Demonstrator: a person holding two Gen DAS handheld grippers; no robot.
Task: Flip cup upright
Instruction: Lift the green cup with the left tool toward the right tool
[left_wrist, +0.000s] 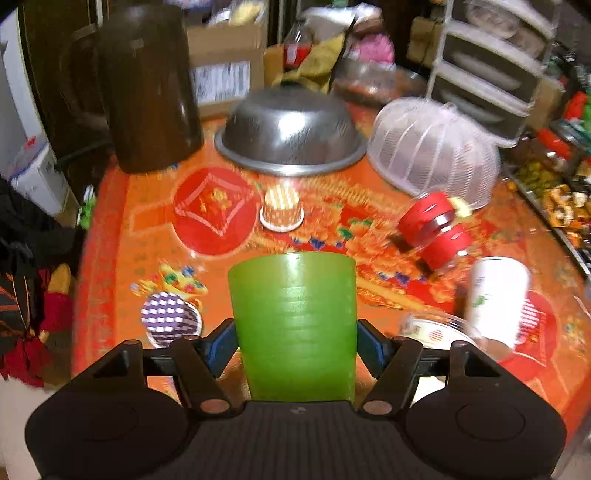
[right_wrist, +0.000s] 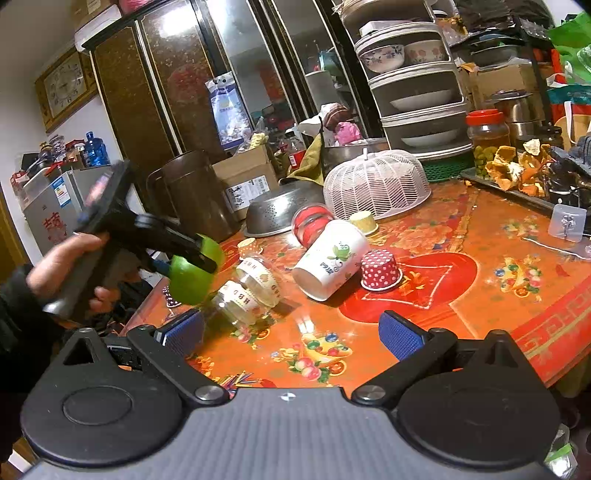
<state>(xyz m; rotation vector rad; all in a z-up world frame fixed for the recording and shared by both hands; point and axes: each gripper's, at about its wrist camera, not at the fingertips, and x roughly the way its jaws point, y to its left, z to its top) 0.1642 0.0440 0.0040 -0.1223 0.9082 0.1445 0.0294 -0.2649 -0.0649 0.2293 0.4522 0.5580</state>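
Observation:
My left gripper (left_wrist: 295, 343) is shut on a green plastic cup (left_wrist: 293, 325), its blue pads pressing both sides. The cup is held above the table's left part and tilts in the right wrist view (right_wrist: 194, 273), where the left gripper (right_wrist: 184, 258) and the hand holding it show at the left. I cannot tell which end of the cup is open. My right gripper (right_wrist: 291, 332) is open and empty, low over the near edge of the orange patterned table (right_wrist: 480, 295).
A white paper cup (right_wrist: 330, 258) lies on its side mid-table. Around it: a clear jar lying down (right_wrist: 247, 291), a red-lidded jar (right_wrist: 312, 221), a red polka-dot cup upside down (right_wrist: 380, 269), a metal colander (left_wrist: 291, 133), a white mesh cover (right_wrist: 376, 182), a brown jug (left_wrist: 147, 88).

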